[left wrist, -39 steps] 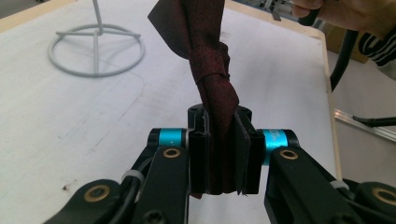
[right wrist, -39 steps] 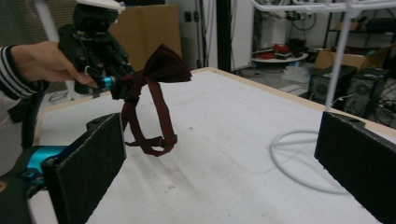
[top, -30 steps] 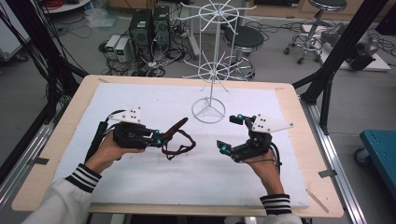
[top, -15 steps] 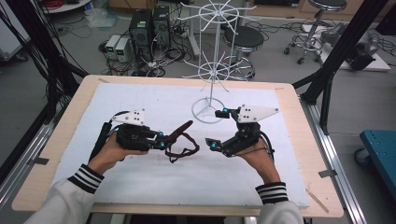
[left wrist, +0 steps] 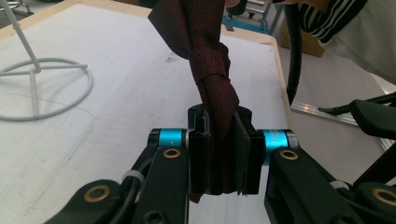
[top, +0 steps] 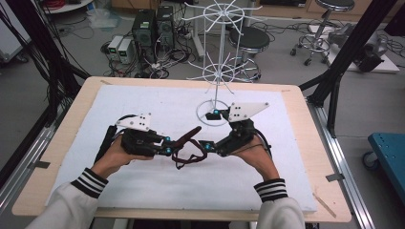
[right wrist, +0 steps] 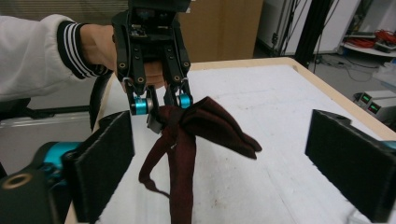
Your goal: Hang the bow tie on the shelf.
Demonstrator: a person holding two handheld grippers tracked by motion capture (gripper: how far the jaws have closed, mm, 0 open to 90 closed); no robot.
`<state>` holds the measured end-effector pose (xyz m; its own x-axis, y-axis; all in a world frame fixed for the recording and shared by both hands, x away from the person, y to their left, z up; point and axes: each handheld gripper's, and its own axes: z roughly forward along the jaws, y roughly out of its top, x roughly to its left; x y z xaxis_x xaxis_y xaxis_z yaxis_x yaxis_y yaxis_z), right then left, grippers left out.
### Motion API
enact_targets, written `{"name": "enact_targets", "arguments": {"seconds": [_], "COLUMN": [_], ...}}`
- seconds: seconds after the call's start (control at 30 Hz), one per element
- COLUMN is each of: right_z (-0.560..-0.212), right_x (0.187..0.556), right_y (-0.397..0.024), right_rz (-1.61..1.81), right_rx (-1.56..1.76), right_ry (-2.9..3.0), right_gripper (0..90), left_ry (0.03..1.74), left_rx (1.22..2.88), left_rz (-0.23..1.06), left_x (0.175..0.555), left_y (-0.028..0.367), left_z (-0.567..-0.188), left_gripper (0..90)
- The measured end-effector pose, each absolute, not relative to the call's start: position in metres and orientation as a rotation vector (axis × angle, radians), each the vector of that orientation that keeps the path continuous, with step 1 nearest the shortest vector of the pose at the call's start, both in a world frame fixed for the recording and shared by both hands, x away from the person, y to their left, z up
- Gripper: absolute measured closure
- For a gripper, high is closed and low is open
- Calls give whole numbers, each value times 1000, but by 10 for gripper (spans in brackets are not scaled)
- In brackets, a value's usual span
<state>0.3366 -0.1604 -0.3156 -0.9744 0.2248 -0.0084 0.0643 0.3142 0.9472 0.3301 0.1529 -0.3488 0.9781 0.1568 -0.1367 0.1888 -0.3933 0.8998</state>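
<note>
On the left gripper [left wrist: 219,154] — clamped dark-red tie [left wrist: 205,60].

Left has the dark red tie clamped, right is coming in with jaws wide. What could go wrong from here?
1. The left gripper pinches only one fold of the dark red tie; a tug from the right gripper could pull it free.
2. The right gripper's jaws have just been closing, with nothing pressed between them. The tie's loose loop hangs low, so they may catch just the strap.
3. The white wire stand is close behind the right gripper; lifting could knock it.
</note>
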Motion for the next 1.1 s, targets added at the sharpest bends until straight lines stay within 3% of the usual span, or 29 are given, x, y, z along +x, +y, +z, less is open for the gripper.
{"name": "enact_targets", "arguments": {"seconds": [0.03, 0.2, 0.33, 0.43, 0.6, 0.67, 1.0, 1.1], "right_z": [-315, -317, -320, -321, -319, -317, -317, -317], "right_x": [338, 342, 345, 345, 342, 340, 339, 340], "right_y": [-159, -150, -146, -145, -146, -148, -149, -149], "right_rz": [1733, 1702, 1677, 1668, 1621, 1634, 1625, 1616], "right_rx": [251, 232, 218, 196, 145, 115, 116, 121], "right_ry": [2436, 2474, 2507, 2505, 2492, 2479, 2493, 2481], "right_gripper": [176, 216, 318, 449, 748, 820, 850, 851], "left_ry": [247, 226, 228, 226, 241, 248, 268, 276], "left_rx": [1981, 1980, 1974, 1976, 1971, 1959, 1958, 1956], "left_rz": [-39, -39, -36, -33, -25, -25, -35, -26], "left_x": [330, 330, 330, 331, 332, 333, 334, 335], "left_y": [152, 152, 152, 153, 156, 157, 157, 158], "left_z": [-349, -349, -349, -349, -348, -347, -348, -348], "left_gripper": [779, 779, 779, 779, 778, 774, 737, 681]}}
